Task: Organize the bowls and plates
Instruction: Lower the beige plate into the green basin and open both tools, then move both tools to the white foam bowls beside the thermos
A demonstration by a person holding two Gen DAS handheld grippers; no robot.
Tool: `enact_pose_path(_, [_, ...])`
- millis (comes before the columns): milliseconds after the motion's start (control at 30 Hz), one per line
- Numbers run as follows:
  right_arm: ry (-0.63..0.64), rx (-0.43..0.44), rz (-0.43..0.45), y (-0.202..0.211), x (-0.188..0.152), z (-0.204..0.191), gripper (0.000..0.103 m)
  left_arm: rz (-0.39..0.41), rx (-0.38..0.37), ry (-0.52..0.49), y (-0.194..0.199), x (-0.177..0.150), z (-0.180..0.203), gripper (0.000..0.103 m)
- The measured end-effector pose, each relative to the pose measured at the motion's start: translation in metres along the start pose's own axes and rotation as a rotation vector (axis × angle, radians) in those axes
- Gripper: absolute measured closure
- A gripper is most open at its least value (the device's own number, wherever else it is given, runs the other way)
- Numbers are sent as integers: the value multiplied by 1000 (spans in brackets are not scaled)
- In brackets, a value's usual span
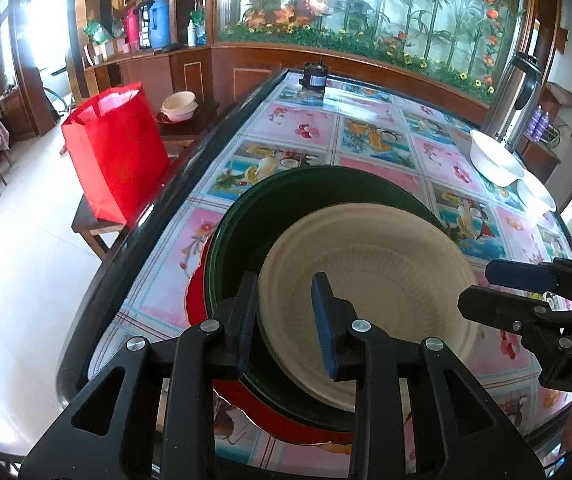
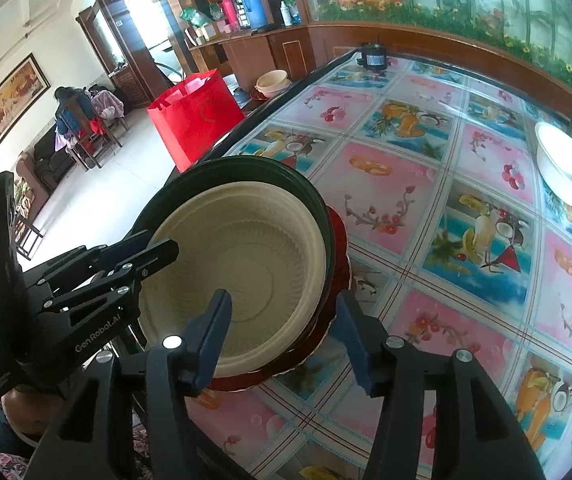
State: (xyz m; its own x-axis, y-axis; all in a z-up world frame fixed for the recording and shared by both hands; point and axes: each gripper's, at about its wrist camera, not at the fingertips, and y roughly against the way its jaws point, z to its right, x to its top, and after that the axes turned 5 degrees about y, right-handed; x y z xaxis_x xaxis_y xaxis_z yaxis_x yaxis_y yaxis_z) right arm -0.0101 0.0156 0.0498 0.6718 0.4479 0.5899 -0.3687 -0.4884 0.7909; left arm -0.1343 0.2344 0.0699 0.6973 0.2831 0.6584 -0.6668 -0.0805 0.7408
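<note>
The left gripper (image 1: 286, 312) straddles the near rim of the beige plate (image 1: 370, 280), jaws narrow, pads off it. The right gripper (image 2: 286, 332) gapes over its other rim. Plate lies in a green bowl (image 1: 286, 200) on a red plate (image 2: 338, 248); white bowl (image 1: 494, 160) beyond on the table (image 1: 366, 136).

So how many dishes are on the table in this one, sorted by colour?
Beige: 1, the plate on top of the stack
Dark green: 1, the plate under it
Red: 1, the plate at the bottom
White: 2, a bowl and a second dish at the far right edge
Total: 5
</note>
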Motion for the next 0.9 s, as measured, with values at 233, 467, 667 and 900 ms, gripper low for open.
enact_pose_path(233, [-33, 4, 18, 6, -5, 9, 43, 65, -23, 8, 13, 7, 3, 50])
enact_pose_path(467, [-84, -1, 36, 18, -19, 26, 41, 92, -44, -33, 22, 13, 25, 50])
enact_pose_path(667, [-147, -34, 42, 30, -33, 52, 39, 96, -80, -73, 24, 16, 56, 50])
enact_pose_path(900, [-231, -85, 78, 58, -51, 91, 37, 85, -131, -150, 19, 18, 106, 50])
